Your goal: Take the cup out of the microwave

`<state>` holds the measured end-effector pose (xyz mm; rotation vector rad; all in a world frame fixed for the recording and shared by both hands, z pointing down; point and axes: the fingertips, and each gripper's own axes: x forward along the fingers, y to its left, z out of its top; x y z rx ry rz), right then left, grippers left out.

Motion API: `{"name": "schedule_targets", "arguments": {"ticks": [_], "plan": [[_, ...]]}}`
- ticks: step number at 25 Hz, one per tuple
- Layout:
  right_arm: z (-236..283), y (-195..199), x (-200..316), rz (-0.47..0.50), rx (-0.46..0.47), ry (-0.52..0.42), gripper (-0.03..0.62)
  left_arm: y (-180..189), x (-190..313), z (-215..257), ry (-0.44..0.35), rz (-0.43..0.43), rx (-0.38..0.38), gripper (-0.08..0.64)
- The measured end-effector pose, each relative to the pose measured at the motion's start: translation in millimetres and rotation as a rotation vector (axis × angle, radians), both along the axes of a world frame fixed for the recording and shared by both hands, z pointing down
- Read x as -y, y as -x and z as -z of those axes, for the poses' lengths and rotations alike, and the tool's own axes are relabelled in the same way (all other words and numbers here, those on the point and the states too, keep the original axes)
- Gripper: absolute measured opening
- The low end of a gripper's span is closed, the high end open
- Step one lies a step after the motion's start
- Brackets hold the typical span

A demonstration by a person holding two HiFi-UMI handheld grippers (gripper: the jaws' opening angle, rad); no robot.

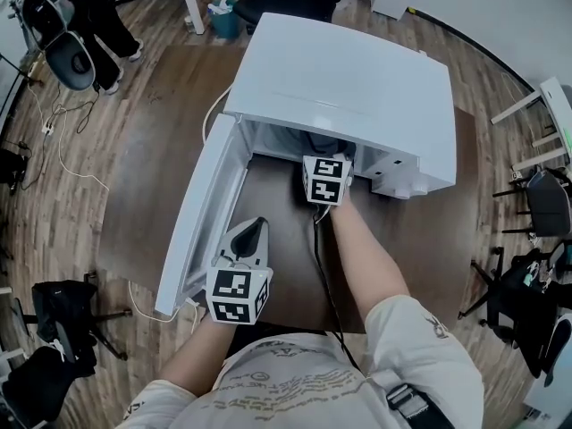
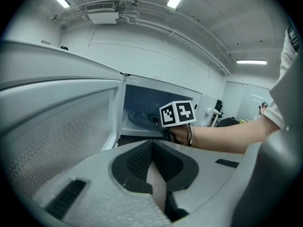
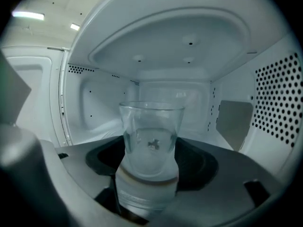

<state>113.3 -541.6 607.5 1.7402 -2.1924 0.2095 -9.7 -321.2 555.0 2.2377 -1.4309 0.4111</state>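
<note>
Nearest me, above the near edge of the desk (image 1: pixel 429 248), the left gripper (image 1: pixel 257 229) hovers with its fingers brought together on nothing. I judge it is parked here, just right of the open door, to stay out of the way while the other side works. The door (image 1: pixel 201 217) of the white microwave (image 1: pixel 349 79) swings out toward the desk's left edge, leaving the front of the cavity fully exposed. The microwave itself sits back by the far edge of the desk. My right forearm (image 1: pixel 366 257) stretches forward across the middle of the desk, and only the marker cube (image 1: pixel 325 179) shows at the mouth of the cavity, because the working end is already inside. The right gripper view shows the right gripper (image 3: pixel 149 150) with its fingers closed against the lower part of the cup (image 3: pixel 150 136), one on each side. The cup is clear glass, upright, and inside the microwave. It may hold some clear liquid, though I cannot say for sure. Gripping low and level looks meant to keep it from tipping on the way out. I cannot tell whether its base rests on the cavity floor or is lifted. Behind it are the white back wall and the perforated right wall (image 3: pixel 279 93).
</note>
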Motion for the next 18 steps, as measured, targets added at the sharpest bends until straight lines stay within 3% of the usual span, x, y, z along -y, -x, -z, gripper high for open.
{"name": "schedule_targets", "arguments": {"ticks": [9, 18], "plan": [[10, 0, -20, 0.014, 0.068, -0.036, 0.314, 0, 2, 3, -0.006, -0.014, 0.012, 0.015], [15, -5, -40, 0.014, 0.080, -0.045, 0.313, -7, -1, 0, -0.008, -0.043, 0.023, 0.015]]}}
